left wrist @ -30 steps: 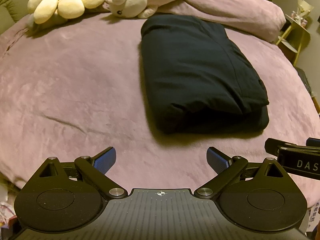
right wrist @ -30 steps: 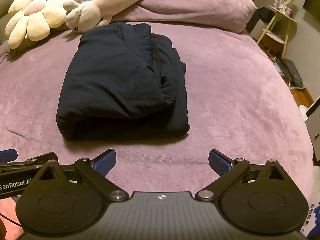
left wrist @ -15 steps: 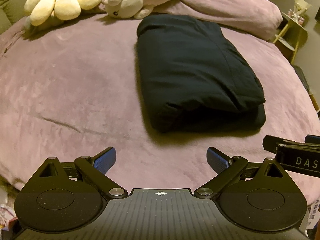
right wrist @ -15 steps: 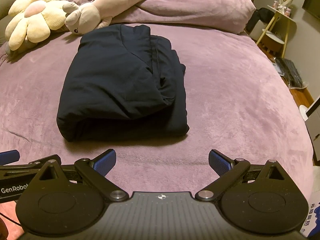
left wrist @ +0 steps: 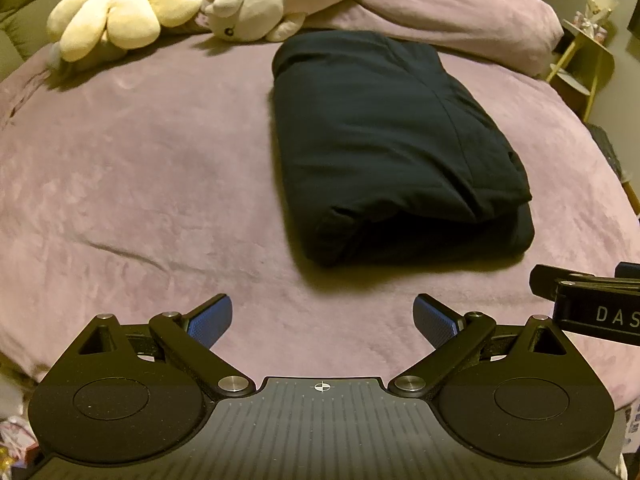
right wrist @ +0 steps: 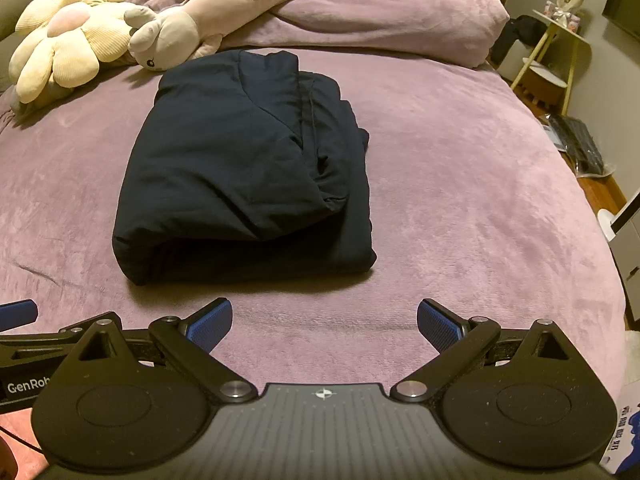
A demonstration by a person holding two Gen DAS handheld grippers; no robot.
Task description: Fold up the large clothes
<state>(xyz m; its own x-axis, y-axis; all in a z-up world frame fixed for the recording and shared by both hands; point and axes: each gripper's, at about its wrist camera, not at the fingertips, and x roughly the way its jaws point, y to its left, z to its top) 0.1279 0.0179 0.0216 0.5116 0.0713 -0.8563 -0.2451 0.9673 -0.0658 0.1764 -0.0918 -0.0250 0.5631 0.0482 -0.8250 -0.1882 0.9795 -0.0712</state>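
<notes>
From my left wrist, my right gripper (left wrist: 592, 300) is cut off at three o'clock, its lettering ending at "DAS". From my right wrist, my left gripper (right wrist: 24, 344) runs off at nine o'clock, its label clipped to "GenRob". The flower cushion (left wrist: 120, 4) is cropped at eleven o'clock. The folded dark garment (left wrist: 384, 140) looks blurred, its layers indistinct. The side table's (right wrist: 560, 36) items are too small to tell.

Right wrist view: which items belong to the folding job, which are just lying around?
Job:
- folded dark garment on the purple bedspread
- left gripper, fingers open, empty
- right gripper, fingers open, empty

Lying about:
- flower plush
- long animal plush
- bunched duvet
- side table
</notes>
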